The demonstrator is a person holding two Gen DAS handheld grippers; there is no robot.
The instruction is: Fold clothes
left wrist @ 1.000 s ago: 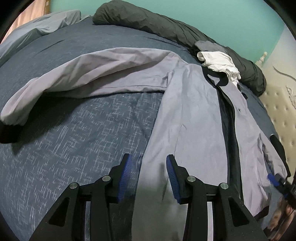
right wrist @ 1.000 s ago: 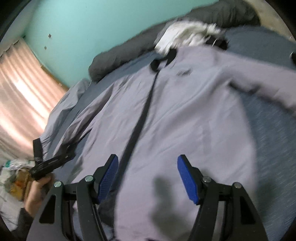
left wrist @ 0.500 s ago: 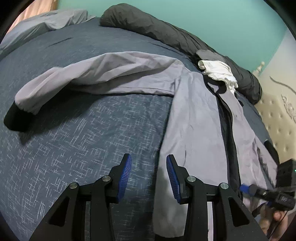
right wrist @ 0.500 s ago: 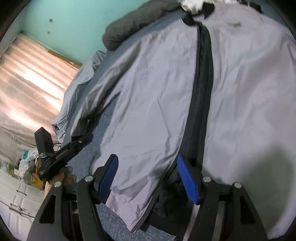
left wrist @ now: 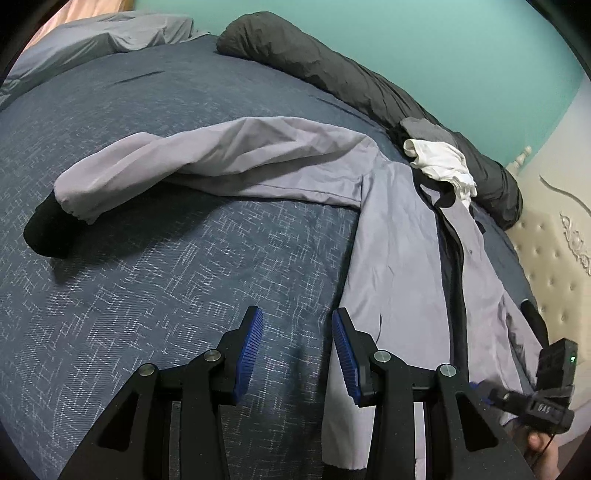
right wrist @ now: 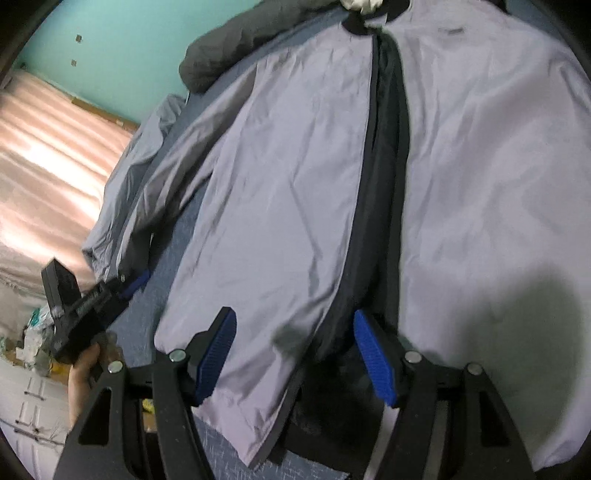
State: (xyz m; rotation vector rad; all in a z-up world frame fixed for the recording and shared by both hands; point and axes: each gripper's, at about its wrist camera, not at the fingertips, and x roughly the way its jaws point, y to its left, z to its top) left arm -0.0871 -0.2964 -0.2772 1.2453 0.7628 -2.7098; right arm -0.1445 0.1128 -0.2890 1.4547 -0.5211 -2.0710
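The bed (left wrist: 155, 288) carries everything here, and the jacket (left wrist: 399, 266) lies flat on its dark blue cover, front side up and unzipped, with the dark lining showing in a narrow strip down the middle. Its long axis runs from the hem, which is nearest to both grippers, away to the collar (right wrist: 360, 26), which points toward the rolled dark blanket (left wrist: 332, 70) at the far edge. One sleeve (left wrist: 207, 162) is stretched out sideways, almost across that axis, and ends in a black cuff (left wrist: 46, 236). The other sleeve (right wrist: 147, 206) lies along the body on the opposite side.

The biggest risk is the slippery, thin cloth: if only the upper front panel is pinched at the hem, the two layers can slide apart and the fold will come out crooked. The open front also may gape when one side is lifted. The stretched sleeve is heavy with its cuff and can drag behind or hang out of the fold. A white garment (left wrist: 443, 166) lies at the collar, I think touching it, and could be pulled along.

The right gripper (right wrist: 295, 354) is open wide, its jaws standing over the hem of one front panel and the dark strip, not pressing on it. The left gripper (left wrist: 297, 354) is open too, with only the bed cover between its jaws, just beside the jacket's side edge.
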